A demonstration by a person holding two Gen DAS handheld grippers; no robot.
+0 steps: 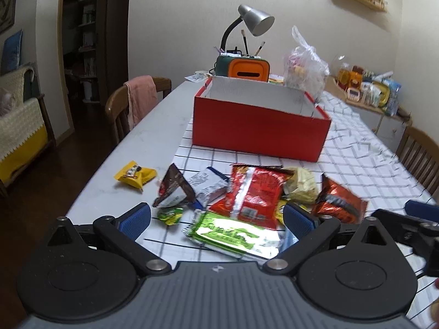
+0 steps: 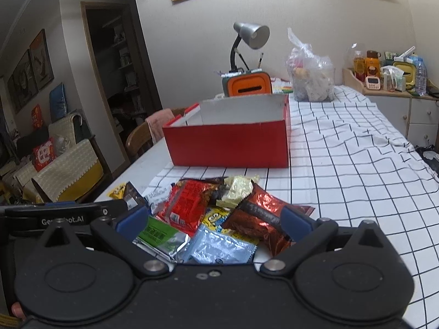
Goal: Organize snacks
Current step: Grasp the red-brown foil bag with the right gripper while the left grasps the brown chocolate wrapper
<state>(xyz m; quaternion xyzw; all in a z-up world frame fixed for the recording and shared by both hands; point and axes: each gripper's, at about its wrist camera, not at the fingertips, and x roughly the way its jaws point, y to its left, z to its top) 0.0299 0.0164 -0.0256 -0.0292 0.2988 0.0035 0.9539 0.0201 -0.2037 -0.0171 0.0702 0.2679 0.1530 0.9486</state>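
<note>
A red cardboard box (image 1: 260, 134) with a white inside stands on a white cloth (image 2: 343, 170) checked with thin black lines. The foil snack packets are red (image 1: 253, 192), green-and-white (image 1: 233, 233), yellow (image 1: 135, 176) and copper-red (image 2: 258, 216). Blue pads line each black tool (image 1: 219, 219).

A white table (image 1: 153, 126) carries a checked cloth (image 2: 343, 164), red box (image 1: 258, 128) and snack packets (image 1: 247, 192).

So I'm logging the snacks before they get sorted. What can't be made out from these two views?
- Red box floor: both views, hidden by its near wall, so its contents are unknown.
- Silver packet: right wrist view, lower edge behind the gripper body.
- Yellow cartoon packet: mostly buried under the red packet.
- Green packet: left wrist view, print lost to glare.
- Clear bag: contents too small.
</note>
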